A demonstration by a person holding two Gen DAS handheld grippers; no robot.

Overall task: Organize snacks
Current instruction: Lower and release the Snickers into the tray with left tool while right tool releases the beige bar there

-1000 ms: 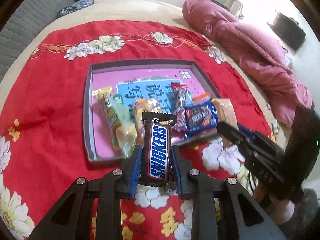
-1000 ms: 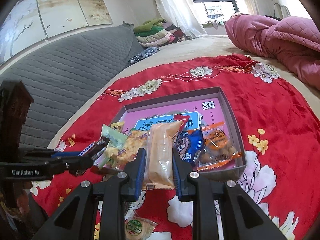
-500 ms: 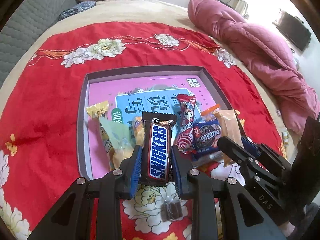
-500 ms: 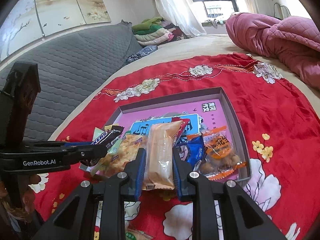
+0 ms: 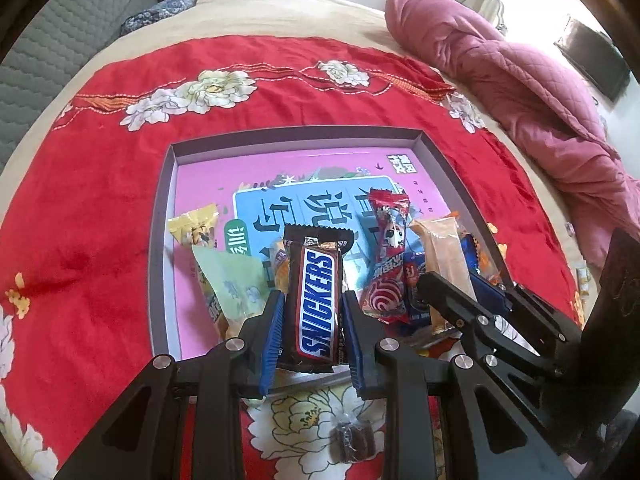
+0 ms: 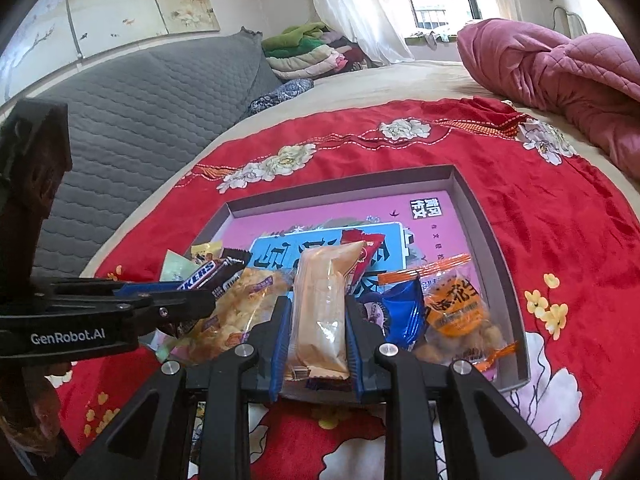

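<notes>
We see our left gripper (image 5: 313,322) pinching a Snickers bar (image 5: 316,300) above the tray's (image 5: 160,240) near edge, at 6 o'clock. At 3 o'clock from it, our right gripper (image 6: 316,334) pinches a pale orange snack pack (image 6: 320,312), also over the tray.

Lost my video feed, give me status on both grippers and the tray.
Left gripper shut on Snickers bar. Right gripper shut on tan wafer pack. Both over tray near edge. Snacks piled below.
</notes>
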